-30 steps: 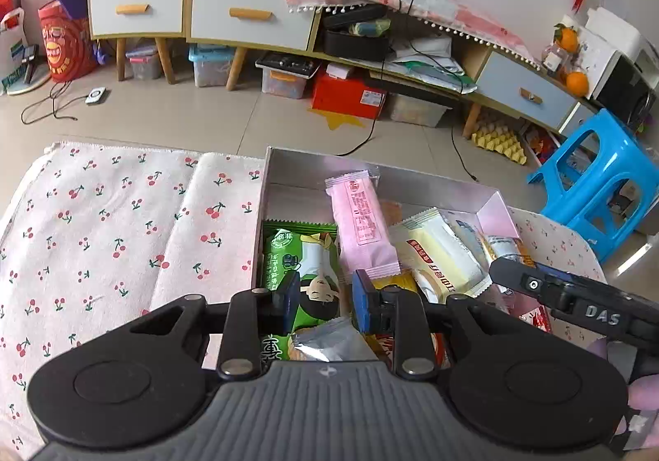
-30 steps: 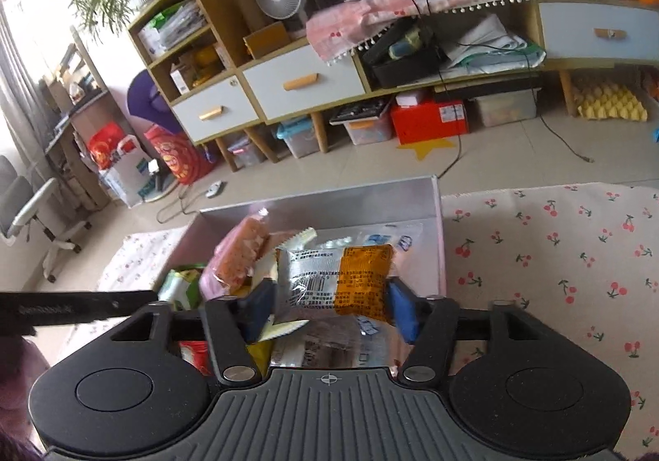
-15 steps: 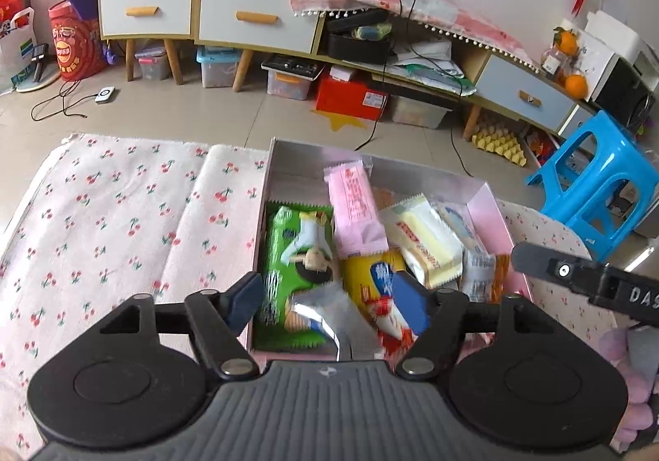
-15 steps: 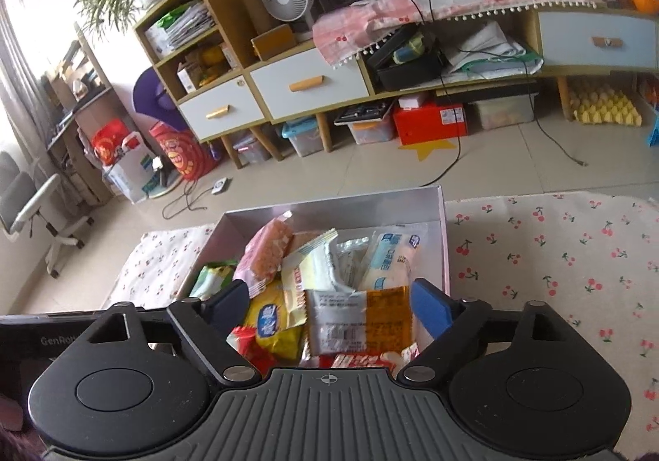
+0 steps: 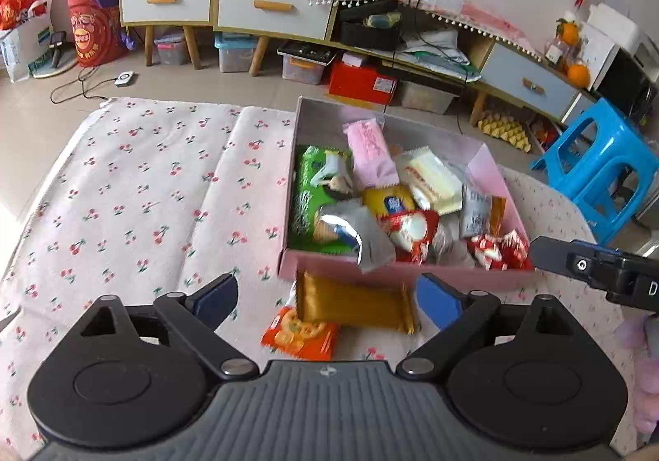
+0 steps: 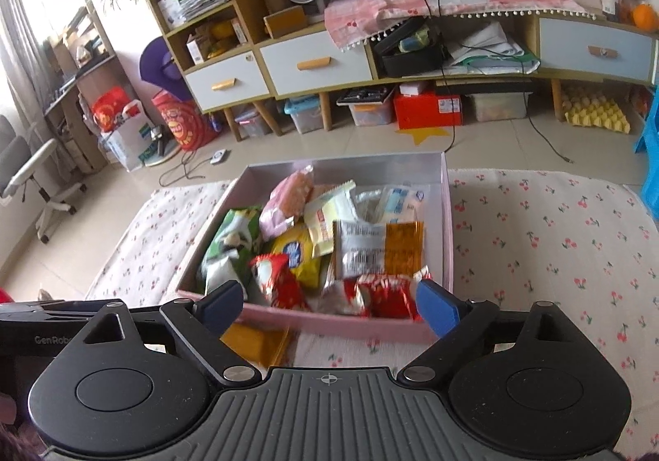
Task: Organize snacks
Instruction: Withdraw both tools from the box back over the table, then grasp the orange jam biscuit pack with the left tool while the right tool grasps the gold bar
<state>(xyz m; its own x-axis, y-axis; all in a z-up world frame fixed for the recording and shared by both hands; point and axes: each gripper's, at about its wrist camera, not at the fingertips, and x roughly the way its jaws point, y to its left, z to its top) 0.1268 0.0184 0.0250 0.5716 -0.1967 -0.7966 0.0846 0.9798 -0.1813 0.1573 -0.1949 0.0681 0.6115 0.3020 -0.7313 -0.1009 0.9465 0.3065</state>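
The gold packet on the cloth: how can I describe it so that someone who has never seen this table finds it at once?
Find the pink box full of snacks on the cherry-print cloth. Just outside its near wall, two packets lie on the cloth. The gold packet is the plain, shiny one that lies partly over the orange packet, which has biscuits printed on it.

Gold packet [image 6: 255, 341] half hidden behind left jaw's arm

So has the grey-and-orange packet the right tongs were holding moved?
Yes. The grey-and-orange packet has dropped from between the tongs, whose jaws have just been opening, into the pink box against its right wall.
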